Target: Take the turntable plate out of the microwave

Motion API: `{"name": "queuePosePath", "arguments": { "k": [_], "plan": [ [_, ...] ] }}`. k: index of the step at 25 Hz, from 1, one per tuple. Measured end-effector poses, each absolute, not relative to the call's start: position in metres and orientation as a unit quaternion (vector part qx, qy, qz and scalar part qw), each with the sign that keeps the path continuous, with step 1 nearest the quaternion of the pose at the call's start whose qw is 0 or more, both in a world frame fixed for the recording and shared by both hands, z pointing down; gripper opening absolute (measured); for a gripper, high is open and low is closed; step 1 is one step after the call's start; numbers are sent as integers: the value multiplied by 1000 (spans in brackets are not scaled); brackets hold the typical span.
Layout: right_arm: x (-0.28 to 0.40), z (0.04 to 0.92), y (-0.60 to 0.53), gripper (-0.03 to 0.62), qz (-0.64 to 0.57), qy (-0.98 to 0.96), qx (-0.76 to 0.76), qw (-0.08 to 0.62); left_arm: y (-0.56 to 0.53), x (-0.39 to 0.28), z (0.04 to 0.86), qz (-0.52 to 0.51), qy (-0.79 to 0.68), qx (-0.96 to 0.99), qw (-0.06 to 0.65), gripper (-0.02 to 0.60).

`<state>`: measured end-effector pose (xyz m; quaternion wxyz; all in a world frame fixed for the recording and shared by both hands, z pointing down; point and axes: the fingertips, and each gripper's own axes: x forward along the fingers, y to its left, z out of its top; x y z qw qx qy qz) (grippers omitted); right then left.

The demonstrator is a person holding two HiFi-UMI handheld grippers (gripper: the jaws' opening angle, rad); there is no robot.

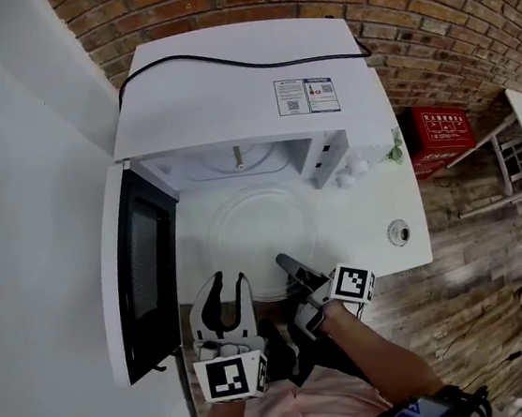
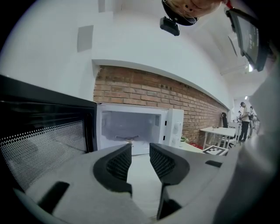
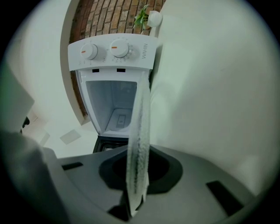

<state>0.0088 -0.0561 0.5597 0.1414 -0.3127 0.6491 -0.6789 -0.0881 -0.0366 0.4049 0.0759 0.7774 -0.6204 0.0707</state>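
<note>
The white tabletop (image 1: 406,223) bears the white microwave oven (image 1: 244,73), whose dark-windowed door (image 1: 140,265) is swung open at left. The clear round glass turntable plate (image 1: 245,228) is outside the cavity, over the table before the opening; whether it touches the surface is unclear. The right gripper (image 1: 292,267) has its 2 jaws clamped on the plate's near rim. The left gripper (image 1: 230,290) is just beside it, jaws apart with nothing between them.

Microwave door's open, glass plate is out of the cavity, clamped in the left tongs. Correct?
No: the glass plate is clamped in the right tongs, not the left. The right gripper view shows its rim pinched between them; the left tongs stand open, empty. The microwave door is open and the plate is out of the cavity, as stated.
</note>
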Motion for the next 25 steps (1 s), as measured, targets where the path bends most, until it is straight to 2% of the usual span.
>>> {"name": "queuePosePath", "arguments": {
  "k": [12,18,22,25],
  "plan": [
    [4,556,-65,31,-678,652,-310,139,-36,-93,408,71,-620,778,80,135],
    [5,556,-69,45,-666,668,-320,95,-38,-94,409,68,-617,779,82,135],
    [5,550,-71,72,-641,694,-324,45,-39,-94,411,67,-616,781,84,135],
    [7,551,-69,132,-636,700,-325,13,-40,-91,412,66,-612,783,86,135]
  ]
}}
